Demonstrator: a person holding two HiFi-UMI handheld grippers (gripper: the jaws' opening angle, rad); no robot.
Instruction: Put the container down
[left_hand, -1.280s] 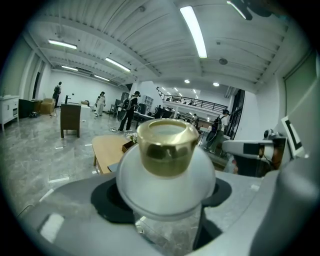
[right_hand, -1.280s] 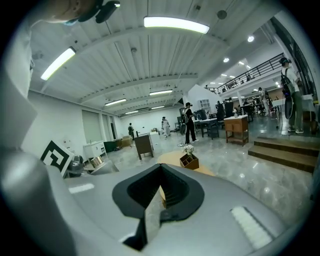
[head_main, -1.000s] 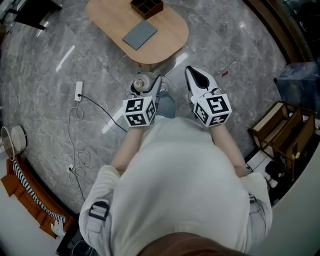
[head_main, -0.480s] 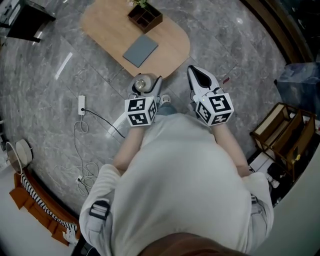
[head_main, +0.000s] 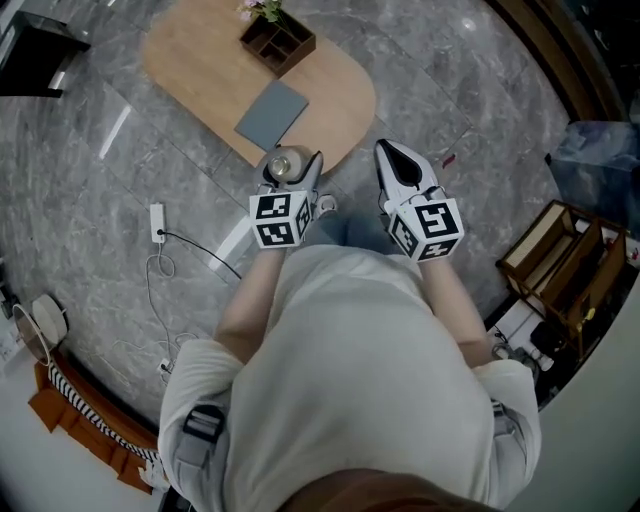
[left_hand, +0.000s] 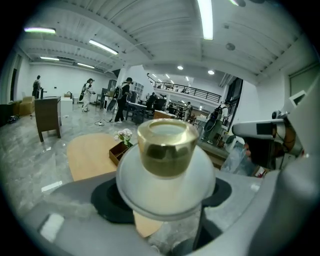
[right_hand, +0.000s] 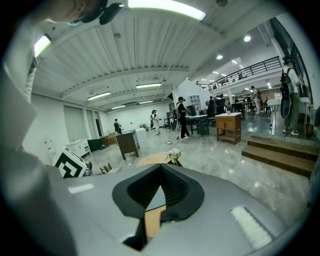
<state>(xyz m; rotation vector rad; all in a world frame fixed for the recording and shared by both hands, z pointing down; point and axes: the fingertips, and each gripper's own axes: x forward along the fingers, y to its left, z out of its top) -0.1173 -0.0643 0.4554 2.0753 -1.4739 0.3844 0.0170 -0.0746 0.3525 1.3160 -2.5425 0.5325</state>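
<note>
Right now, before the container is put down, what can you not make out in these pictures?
- Base of the container: left gripper view, hidden under its own wide white body; head view, behind the left gripper.
- Contents of the wooden box: head view, too small.
- Person's feet: head view, covered by the torso.

From the head we looked steeply down past the person's own shoulders onto the grey marble floor and the oval light-wood table. Each gripper camera sat close behind its jaws, facing roughly level across the hall (the left one crowded by a gold-capped container). All three views shared that table.
</note>
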